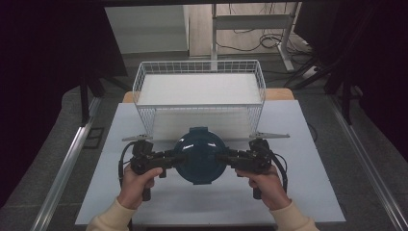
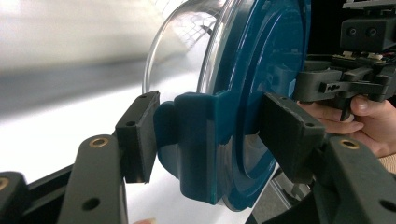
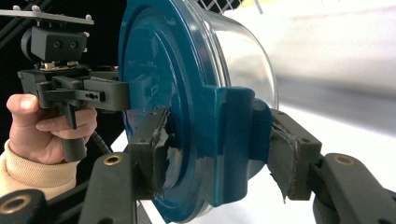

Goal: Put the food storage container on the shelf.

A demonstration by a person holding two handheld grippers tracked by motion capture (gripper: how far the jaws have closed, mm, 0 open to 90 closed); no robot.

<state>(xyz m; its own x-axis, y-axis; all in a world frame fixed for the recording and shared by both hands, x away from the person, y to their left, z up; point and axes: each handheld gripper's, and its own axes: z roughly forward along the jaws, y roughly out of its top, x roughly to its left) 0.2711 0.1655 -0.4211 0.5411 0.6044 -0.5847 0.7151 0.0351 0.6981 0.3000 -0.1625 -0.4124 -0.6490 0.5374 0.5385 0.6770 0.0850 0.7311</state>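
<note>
- Two grippers clamp one lidded glass container (image 1: 199,156), its blue lid (image 1: 200,144) up, just in front of the wire basket (image 1: 199,86)
- Left gripper (image 1: 169,157) closed on the lid's left clip tab (image 2: 196,135)
- Right gripper (image 1: 230,158) closed on the opposite tab (image 3: 233,140)
- White table (image 1: 298,192) lies beneath, basket at its far edge

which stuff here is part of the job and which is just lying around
In the job:
- lidded bowl, clear with a blue lid, held up between both claws
- left claw, shut on the lid's left clip
- right claw, shut on the lid's right clip
- white wire basket, just behind the bowl, probably where it goes

Just lying about:
- cables on the floor
- desk frame
</note>
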